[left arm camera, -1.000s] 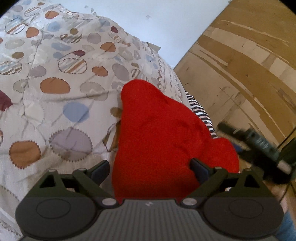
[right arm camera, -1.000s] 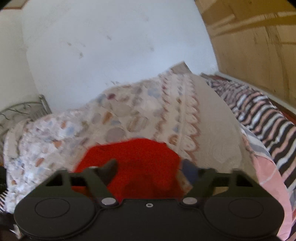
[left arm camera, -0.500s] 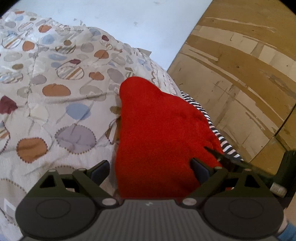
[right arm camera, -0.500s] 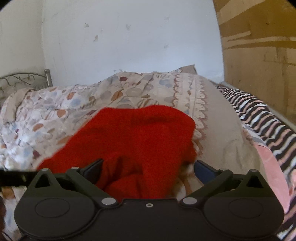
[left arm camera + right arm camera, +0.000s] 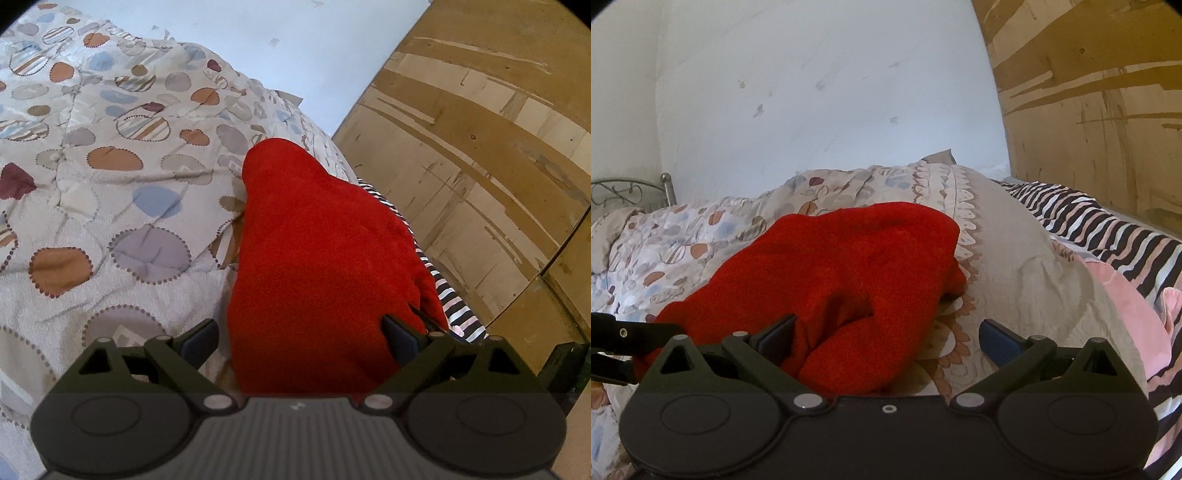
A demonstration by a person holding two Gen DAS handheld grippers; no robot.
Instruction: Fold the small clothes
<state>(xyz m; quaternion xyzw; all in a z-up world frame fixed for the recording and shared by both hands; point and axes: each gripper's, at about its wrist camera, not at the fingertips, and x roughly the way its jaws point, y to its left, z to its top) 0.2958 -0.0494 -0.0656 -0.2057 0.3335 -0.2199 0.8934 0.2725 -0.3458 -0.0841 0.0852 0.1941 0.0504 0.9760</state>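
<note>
While one red garment lies heaped on the dotted quilt (beside one striped sheet), both tools gape: left tool and right tool straddle it, neither gripping.

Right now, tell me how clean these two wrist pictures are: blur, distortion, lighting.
Left wrist view: sharp, even daylight; fisheye bends the wooden panel into curves; the red garment is so saturated that its folds barely show. Right wrist view: also sharp, no motion blur; the wall is bright, and the corners go black.
</note>
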